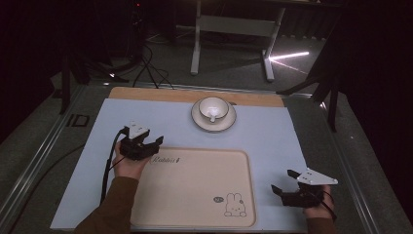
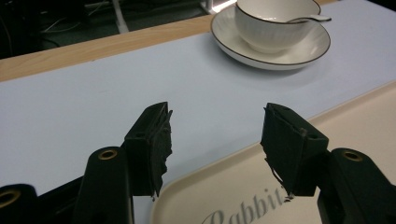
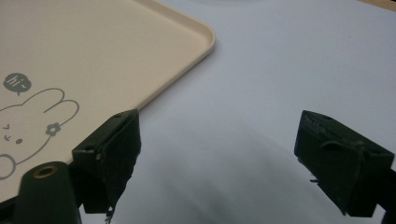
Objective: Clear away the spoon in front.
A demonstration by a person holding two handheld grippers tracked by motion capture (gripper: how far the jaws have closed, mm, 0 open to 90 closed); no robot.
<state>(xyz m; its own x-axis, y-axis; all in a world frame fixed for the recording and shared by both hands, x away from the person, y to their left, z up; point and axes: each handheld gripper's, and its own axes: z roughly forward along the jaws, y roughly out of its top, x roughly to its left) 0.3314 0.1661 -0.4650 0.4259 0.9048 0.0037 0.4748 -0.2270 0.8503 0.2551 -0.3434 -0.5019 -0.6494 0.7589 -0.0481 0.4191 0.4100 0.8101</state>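
A white cup (image 1: pixel 213 107) (image 2: pixel 275 21) with a spoon (image 2: pixel 312 19) in it stands on a white saucer (image 1: pixel 214 122) (image 2: pixel 275 56) at the far middle of the pale blue mat. A cream tray (image 1: pixel 195 190) (image 2: pixel 355 121) (image 3: pixel 93 46) with a rabbit drawing lies on the near part of the mat. My left gripper (image 1: pixel 149 138) (image 2: pixel 215 144) is open over the tray's far left corner, with nothing between its jaws. My right gripper (image 1: pixel 283 182) (image 3: pixel 219 161) is open just right of the tray's near right edge, over bare mat.
The blue mat (image 1: pixel 272 136) covers most of a wooden tabletop (image 1: pixel 146 93), whose far strip shows bare. Beyond the table, on the dark floor, stand a white desk frame (image 1: pixel 234 29) and several cables (image 1: pixel 146 68).
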